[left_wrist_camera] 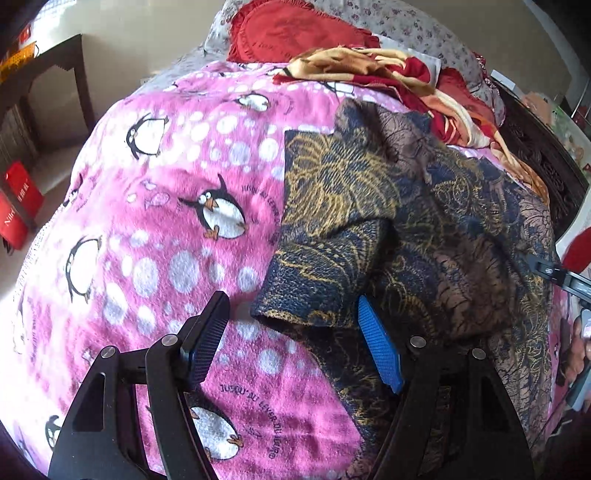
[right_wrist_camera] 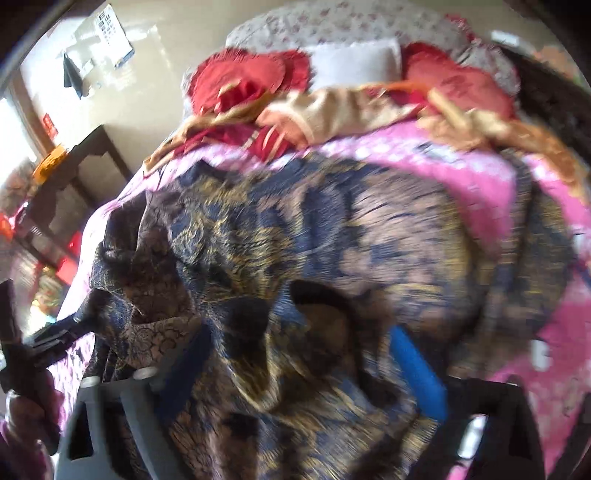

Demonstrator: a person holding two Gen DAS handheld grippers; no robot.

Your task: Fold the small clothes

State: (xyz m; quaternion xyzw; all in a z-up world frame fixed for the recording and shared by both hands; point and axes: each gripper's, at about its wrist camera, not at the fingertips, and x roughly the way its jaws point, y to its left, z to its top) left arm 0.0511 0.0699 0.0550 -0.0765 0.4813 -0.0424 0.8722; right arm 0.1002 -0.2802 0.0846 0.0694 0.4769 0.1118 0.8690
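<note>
A dark blue garment with gold and brown pattern [left_wrist_camera: 424, 229] lies crumpled on a pink penguin blanket [left_wrist_camera: 166, 221]. One sleeve [left_wrist_camera: 325, 273] points toward my left gripper [left_wrist_camera: 295, 332], which is open, its fingers either side of the sleeve's cuff and not closed on it. In the blurred right wrist view the same garment [right_wrist_camera: 314, 240] fills the frame and drapes over my right gripper [right_wrist_camera: 306, 354]. Its blue fingers [right_wrist_camera: 417, 373] stand wide apart with cloth bunched between them. The right gripper's tip also shows at the right edge of the left wrist view [left_wrist_camera: 554, 271].
Red cushions [left_wrist_camera: 291, 29] and a red and beige blanket [left_wrist_camera: 406, 77] lie at the bed's far end. A dark wooden table [left_wrist_camera: 48, 74] and a red bag [left_wrist_camera: 18, 206] stand on the floor to the left. The dark headboard [left_wrist_camera: 535, 155] is on the right.
</note>
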